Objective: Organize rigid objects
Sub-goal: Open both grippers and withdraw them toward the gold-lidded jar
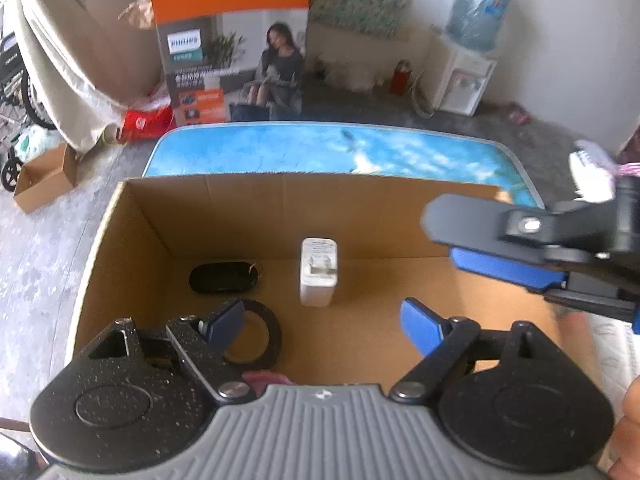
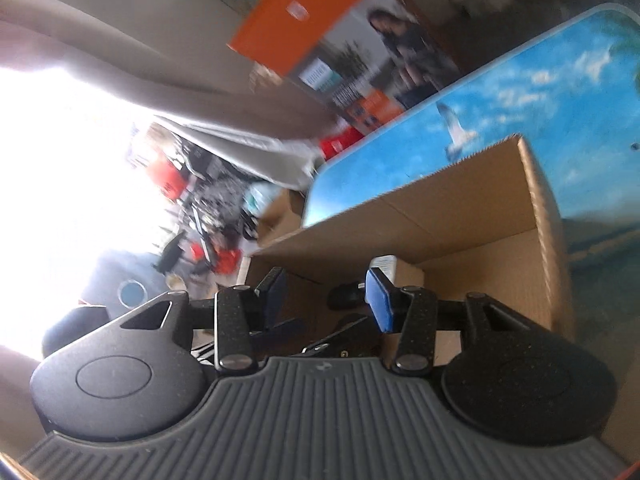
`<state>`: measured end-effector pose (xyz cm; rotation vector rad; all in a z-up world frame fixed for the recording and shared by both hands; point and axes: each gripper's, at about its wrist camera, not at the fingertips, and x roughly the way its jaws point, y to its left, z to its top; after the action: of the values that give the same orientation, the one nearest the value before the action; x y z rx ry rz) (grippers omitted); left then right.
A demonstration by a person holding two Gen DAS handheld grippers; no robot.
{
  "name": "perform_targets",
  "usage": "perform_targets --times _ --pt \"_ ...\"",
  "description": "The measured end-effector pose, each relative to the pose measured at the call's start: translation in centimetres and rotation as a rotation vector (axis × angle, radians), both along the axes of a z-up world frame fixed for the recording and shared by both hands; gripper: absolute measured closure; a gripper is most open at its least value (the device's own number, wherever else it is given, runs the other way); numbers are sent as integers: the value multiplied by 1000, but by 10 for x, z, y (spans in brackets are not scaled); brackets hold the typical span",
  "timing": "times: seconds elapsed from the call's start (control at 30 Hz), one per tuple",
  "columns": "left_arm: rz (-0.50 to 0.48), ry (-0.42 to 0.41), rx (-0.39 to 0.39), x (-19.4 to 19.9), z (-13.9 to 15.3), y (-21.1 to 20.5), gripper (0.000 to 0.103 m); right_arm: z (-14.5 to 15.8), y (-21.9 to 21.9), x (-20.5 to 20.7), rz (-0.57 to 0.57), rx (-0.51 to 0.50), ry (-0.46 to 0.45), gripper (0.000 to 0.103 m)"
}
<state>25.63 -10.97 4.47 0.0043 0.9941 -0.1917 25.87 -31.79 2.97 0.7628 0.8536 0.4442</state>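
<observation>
Grippers first: left gripper (image 1: 322,326) has its blue pads spread wide, nothing between them, hovering over the near part of the cardboard box (image 1: 120,240). Right gripper (image 2: 326,296) is also apart and empty; in the left wrist view it comes in from the right above the box's right wall. Already in the box: white charger (image 1: 318,272) standing upright mid-floor with prongs facing the camera, black oval object (image 1: 224,277) left of it toward the far-left corner, black ring (image 1: 256,336) lying flat nearer, its left edge partly behind the left gripper's left finger. A pinkish item shows just under the gripper body, too hidden to identify. Risks as I judge them: both tools crowd the same box opening, so a crossing move could knock them together; the upright charger looks tippy and a finger sweeping past would topple it; a low pass by the left finger could snag the ring and drag it. Both views are motion-blurred, so depth to the box floor is hard to call. Box sits on a table (image 1: 280,148) with a sky-and-seagull print. Readable text: "PHILIPS" on the orange carton (image 1: 230,44) standing behind the table; smaller print there and on the charger is illegible.
</observation>
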Motion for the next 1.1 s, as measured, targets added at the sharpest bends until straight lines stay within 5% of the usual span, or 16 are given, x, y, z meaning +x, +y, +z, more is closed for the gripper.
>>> perform_targets --times 0.2,0.4,0.77,1.1 --pt "-81 -127 -13 -66 39 6 12 42 -16 -79 -23 12 -169 54" --pt "-174 -217 -31 -140 53 20 8 51 -25 -154 -39 19 -229 50" --pt "-284 -176 -24 -226 -13 43 8 -3 -17 -234 -29 27 -121 48" --pt "-306 -150 15 -221 -73 37 8 -51 33 -215 92 -2 29 48"
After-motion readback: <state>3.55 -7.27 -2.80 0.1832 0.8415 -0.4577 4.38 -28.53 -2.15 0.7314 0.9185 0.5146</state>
